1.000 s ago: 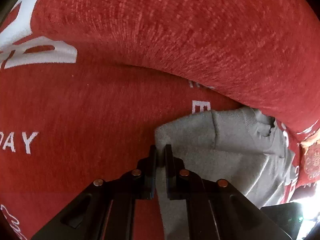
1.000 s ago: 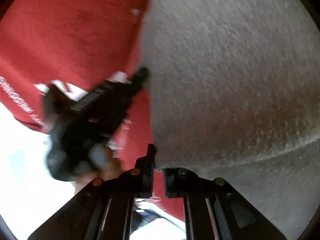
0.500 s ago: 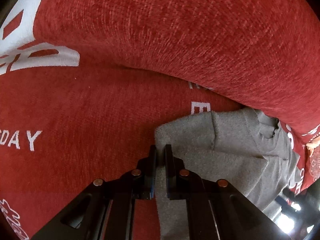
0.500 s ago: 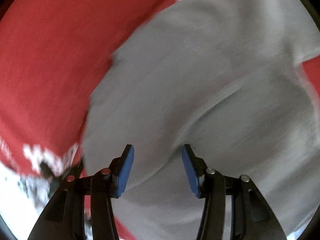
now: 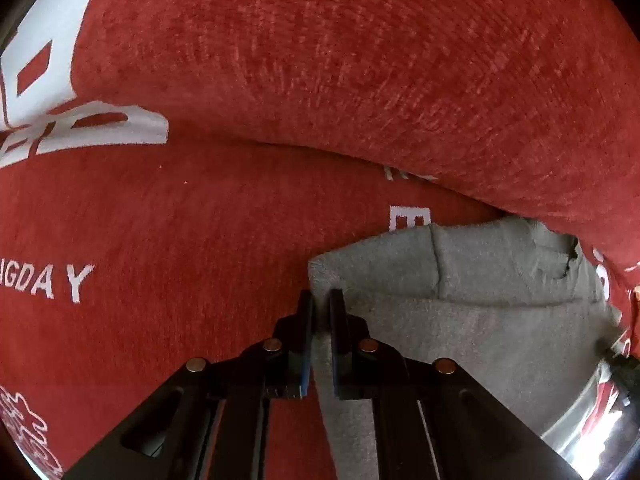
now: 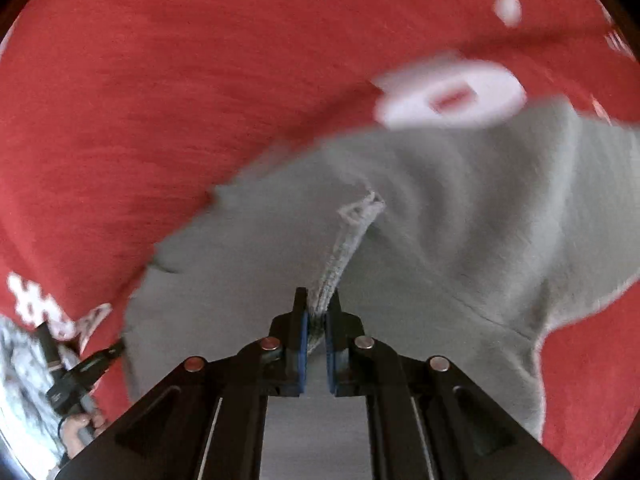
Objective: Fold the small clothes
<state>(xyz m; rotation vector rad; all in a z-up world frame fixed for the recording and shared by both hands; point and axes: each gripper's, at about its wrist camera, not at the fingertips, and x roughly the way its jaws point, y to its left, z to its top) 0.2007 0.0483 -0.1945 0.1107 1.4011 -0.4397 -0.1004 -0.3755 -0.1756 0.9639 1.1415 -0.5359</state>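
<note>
The right wrist view was motion-blurred, and the grey garment (image 6: 400, 240) ran off its lower edge. It lay on a red blanket (image 5: 200, 220) with white lettering. The left gripper (image 5: 321, 312) pinched the garment's near-left edge, jaws pressed together. The right gripper (image 6: 317, 312) pinched a stitched seam ridge. Both pointed steeply down. A hand (image 6: 76, 432) showed at lower left.
</note>
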